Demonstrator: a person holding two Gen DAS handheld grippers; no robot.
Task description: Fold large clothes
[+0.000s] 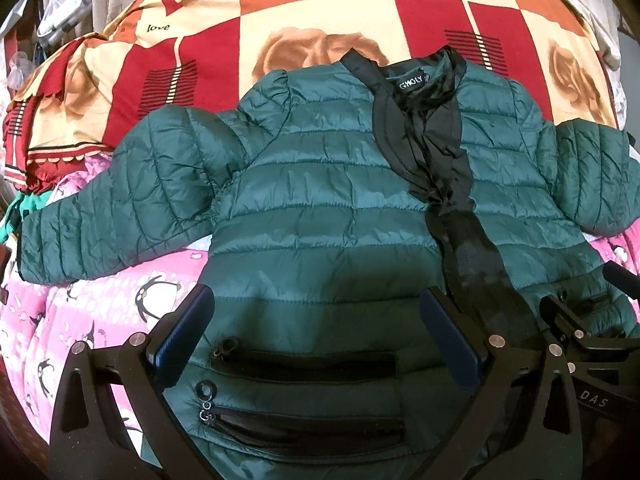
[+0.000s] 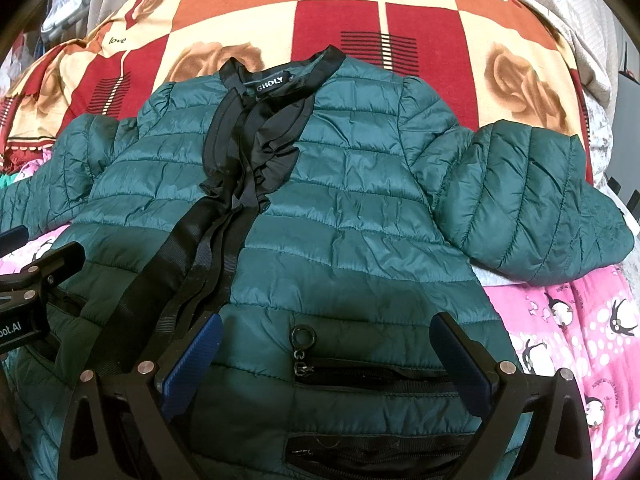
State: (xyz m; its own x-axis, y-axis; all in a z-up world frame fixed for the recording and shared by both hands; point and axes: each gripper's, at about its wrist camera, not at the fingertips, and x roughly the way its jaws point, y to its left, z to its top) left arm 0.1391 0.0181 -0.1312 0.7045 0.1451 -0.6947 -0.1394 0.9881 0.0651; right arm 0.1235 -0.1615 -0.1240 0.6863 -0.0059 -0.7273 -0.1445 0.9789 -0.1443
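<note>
Covering the bed, red rose blanket [image 1: 320, 12] toward 12 o'clock, pink penguin sheet [image 1: 80, 320] nearer. Lying flat across both, green quilted jacket [image 1: 320, 200], collar at 12, hem at 6, sleeves at 9 and 3. Hovering above hem: left gripper [image 1: 316, 344], right gripper [image 2: 328, 360], both spread apart, holding nothing.

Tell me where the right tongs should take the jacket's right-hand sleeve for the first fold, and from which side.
Probably at the cuff end of the sleeve, coming in from the outer right. That sleeve lies spread flat and away from the body of the green jacket, so its free edge is exposed on the bedding. The right tongs are open over the hem pocket, nothing held.
</note>
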